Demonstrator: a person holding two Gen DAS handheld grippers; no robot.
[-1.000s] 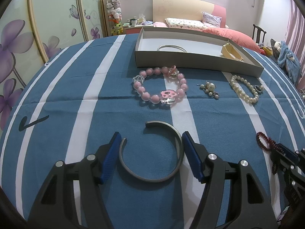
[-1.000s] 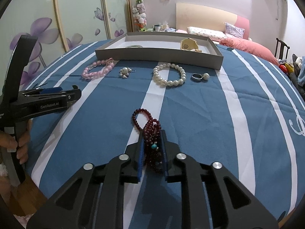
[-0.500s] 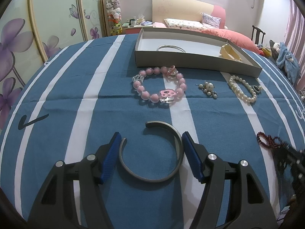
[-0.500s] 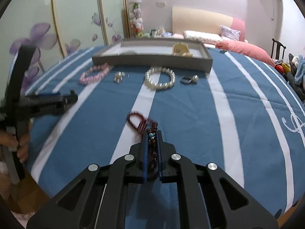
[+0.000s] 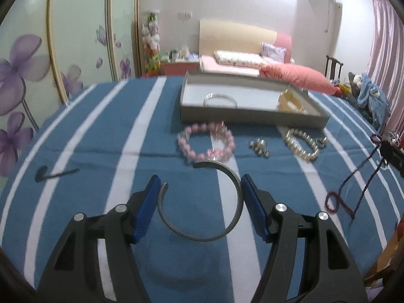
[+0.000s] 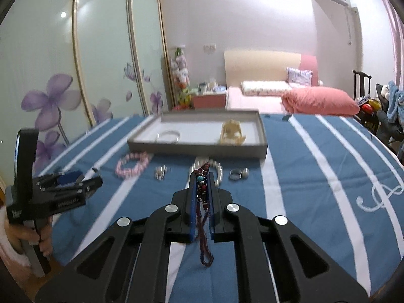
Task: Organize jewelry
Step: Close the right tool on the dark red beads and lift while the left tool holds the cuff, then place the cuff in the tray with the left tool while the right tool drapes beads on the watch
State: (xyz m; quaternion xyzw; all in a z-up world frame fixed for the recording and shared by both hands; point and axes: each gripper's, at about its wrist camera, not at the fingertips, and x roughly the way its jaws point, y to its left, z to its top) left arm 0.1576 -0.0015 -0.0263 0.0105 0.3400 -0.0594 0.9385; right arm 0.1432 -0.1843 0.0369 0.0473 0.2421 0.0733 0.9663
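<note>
Far left: left claw point(image 5: 200, 203) spread wide around an open dark metal bangle point(image 5: 202, 202), blue pads pressed against its two sides; bangle apparently lifted clear of the blue striped bedspread point(image 5: 101, 139), gap turned toward the upper left, so likely bound for the tray. Beyond it, flat on the bedspread: pink bead bracelet point(image 5: 205, 142), then a small pearl-and-metal cluster point(image 5: 258, 147), then a pearl bracelet point(image 5: 301, 144) with a ring point(image 6: 236, 174) just beside it. Laid out in a row just in front of the grey tray point(image 5: 252, 116), presumably waiting for sorting. Already inside the tray: a thin silver bangle point(image 5: 219, 99) at left, a pale yellowish piece point(image 6: 232, 132) at right, kept well apart. Far right: right claw point(image 6: 202, 199) pinched together on a dark red bead strand point(image 6: 203, 227), loops hanging free below the pads, off the bedspread, probably also headed for the tray.
</note>
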